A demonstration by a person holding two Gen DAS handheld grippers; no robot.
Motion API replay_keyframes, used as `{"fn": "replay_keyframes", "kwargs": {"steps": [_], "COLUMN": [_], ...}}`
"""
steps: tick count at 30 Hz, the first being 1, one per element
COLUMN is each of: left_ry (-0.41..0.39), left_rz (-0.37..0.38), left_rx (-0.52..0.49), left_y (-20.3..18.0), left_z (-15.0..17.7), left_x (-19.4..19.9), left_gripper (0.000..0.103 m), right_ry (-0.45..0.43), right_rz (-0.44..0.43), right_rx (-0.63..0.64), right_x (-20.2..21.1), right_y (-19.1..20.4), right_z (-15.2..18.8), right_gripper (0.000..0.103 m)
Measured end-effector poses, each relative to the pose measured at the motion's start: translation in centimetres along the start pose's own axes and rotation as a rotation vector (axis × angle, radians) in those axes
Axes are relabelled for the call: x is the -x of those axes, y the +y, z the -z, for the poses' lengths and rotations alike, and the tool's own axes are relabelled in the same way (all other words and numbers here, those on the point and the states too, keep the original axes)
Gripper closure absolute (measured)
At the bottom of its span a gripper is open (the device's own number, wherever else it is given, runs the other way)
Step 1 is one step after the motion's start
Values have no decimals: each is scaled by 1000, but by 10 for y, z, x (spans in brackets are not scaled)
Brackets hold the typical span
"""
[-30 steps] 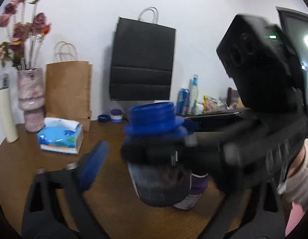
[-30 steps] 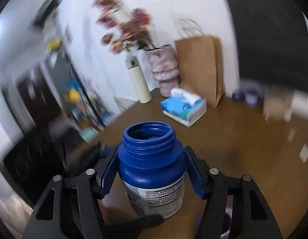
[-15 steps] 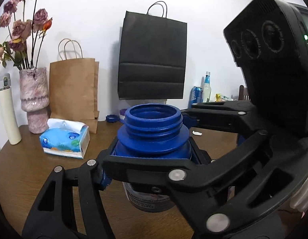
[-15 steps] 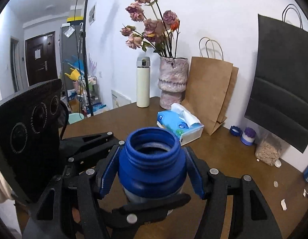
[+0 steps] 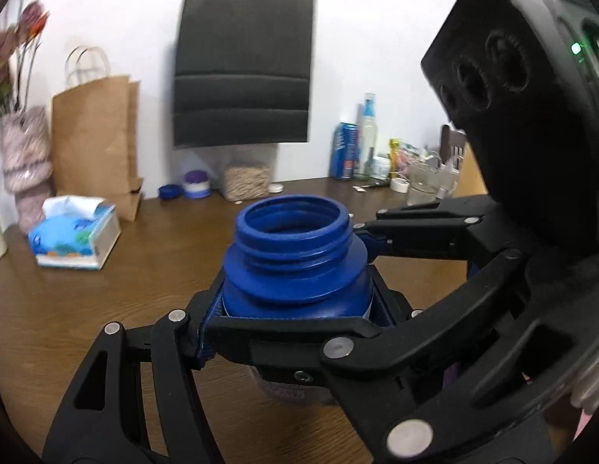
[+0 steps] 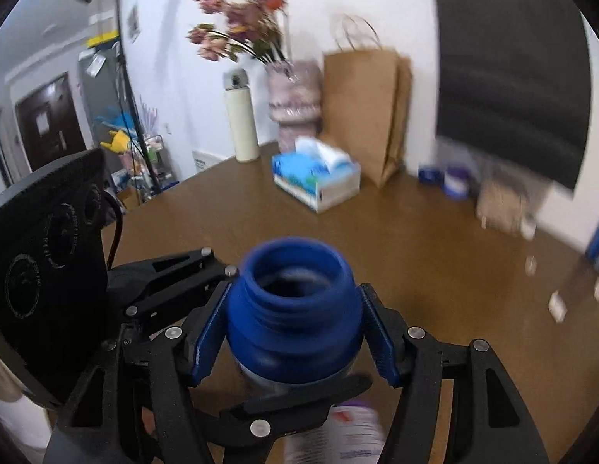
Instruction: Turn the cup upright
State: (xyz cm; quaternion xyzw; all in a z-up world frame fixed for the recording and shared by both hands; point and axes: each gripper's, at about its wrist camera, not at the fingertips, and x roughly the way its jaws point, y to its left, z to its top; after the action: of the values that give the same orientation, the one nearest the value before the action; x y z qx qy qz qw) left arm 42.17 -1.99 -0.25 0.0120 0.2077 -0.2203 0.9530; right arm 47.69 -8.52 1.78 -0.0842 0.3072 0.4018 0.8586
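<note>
The cup is a blue wide-mouth plastic jar [image 5: 295, 259] with a white label. It stands mouth up above the brown table [image 5: 86, 301]. My right gripper [image 6: 295, 344] has its blue pads [image 6: 380, 344] pressed on both sides of the jar [image 6: 291, 309]. In the left wrist view the right gripper's black fingers [image 5: 299, 328] cross in front of the jar. My left gripper [image 5: 299, 309] also sits around the jar, its left pad [image 5: 206, 328] at the jar's side; its right finger is hidden.
A tissue box [image 5: 73, 237], a brown paper bag [image 5: 94, 135], a black bag [image 5: 241, 65] and a flower vase [image 5: 24, 162] stand at the back. Small jars, a can and bottles [image 5: 361, 147] line the far right. A purple-capped bottle [image 6: 338, 433] lies below the jar.
Both grippers and the jar have tilted and shifted slightly; the views now look more down onto the jar's open mouth. The right gripper's hold is unchanged.
</note>
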Motion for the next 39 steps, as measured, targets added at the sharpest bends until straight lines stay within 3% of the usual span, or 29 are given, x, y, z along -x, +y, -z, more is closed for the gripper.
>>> {"fn": "replay_keyframes", "kwargs": {"steps": [6,13,22,27,31,33,36,39], "left_ry": [12,95,236,165,152,136,88,58], "left_rz": [7,-62,-36,-99,-151,-176,-208,-305], "left_rx": [-29,-108,-84,-93,-86,-84,-49,-16], "left_y": [-17,-36,-35,-39,-44,-46,-43,-35], "left_z": [3,24,26,26,24,21,15,10], "left_x": [2,4,-23,-5,25,41,77,116], "left_gripper": [43,43,42,19,13,4,0,0], "right_ry": [-31,57,74,59,17,-27,-71,-83], "right_rz": [-30,-42,10,49,48,63,118,191], "right_rx": [-47,-43,-140,-164,-219,-245,-274,-282], "right_x": [19,12,9,18,44,67,108,147], "right_y": [-10,1,-18,-25,-29,-30,-30,-29], "right_z": [19,38,52,55,60,62,66,75], "right_gripper": [32,32,31,31,30,24,24,23]}}
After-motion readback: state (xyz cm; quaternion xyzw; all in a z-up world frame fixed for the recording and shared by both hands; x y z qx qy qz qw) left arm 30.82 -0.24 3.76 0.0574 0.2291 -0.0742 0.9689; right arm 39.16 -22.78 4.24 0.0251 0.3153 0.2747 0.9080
